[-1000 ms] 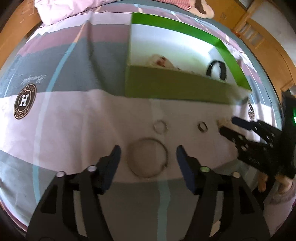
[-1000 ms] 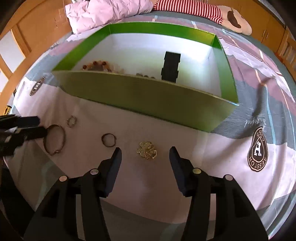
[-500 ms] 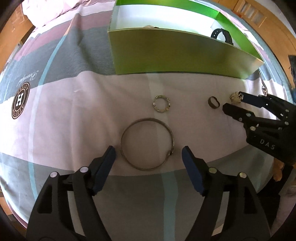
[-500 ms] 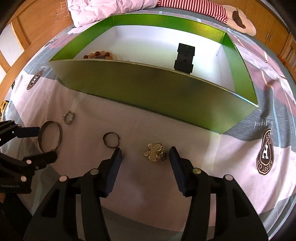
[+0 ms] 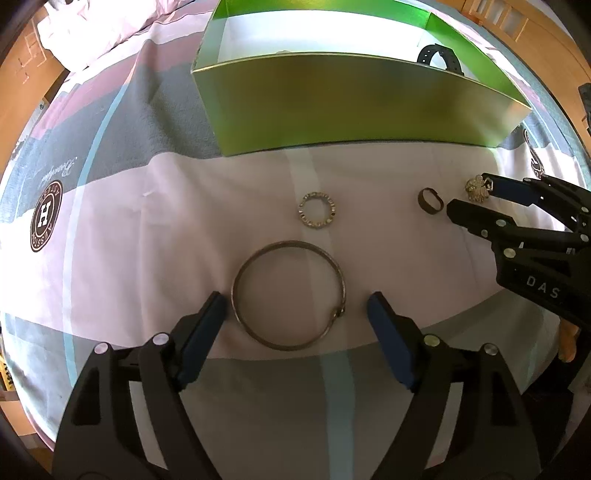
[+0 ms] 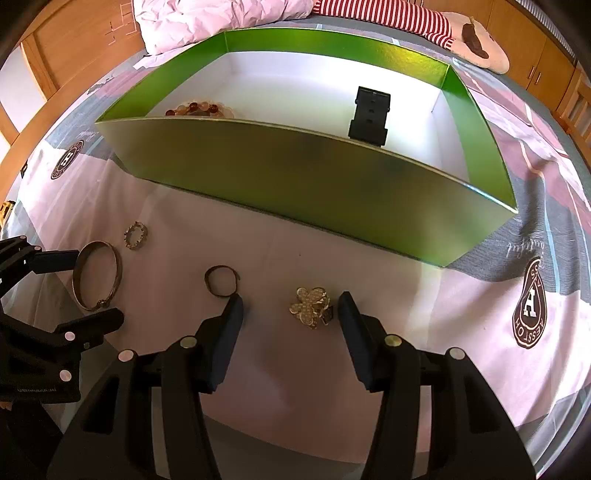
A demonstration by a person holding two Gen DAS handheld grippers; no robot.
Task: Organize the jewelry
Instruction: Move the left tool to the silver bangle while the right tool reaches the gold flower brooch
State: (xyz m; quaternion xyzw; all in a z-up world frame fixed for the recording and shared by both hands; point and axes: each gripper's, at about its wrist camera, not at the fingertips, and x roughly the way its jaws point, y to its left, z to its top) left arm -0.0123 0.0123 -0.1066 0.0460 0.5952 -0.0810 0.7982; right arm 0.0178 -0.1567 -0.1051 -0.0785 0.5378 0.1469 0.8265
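A large metal bangle [image 5: 289, 294] lies flat on the bedspread between the tips of my left gripper [image 5: 295, 306]. Its jaws are opening and the pads stand clear of the bangle on both sides. Beyond it lie a small studded ring [image 5: 317, 210] and a dark band ring [image 5: 430, 200]. A gold flower brooch [image 6: 311, 306] rests between the fingers of my right gripper [image 6: 288, 308], which is open and not touching it. The band ring [image 6: 221, 280] sits just beyond its left fingertip. The same bangle [image 6: 98, 275] shows in the right wrist view between the left gripper's fingers [image 6: 55, 256].
A green box [image 6: 295, 173] with a white inside stands behind the jewelry. It holds a black watch strap [image 6: 369, 116] and a beaded bracelet [image 6: 194, 108]. A pink quilt [image 6: 221, 18] and a striped plush toy [image 6: 388, 16] lie at the far end of the bed.
My left gripper has come down closer to the bangle and its jaws have spread wider around it. The right gripper has settled lower around the brooch and then stayed still.
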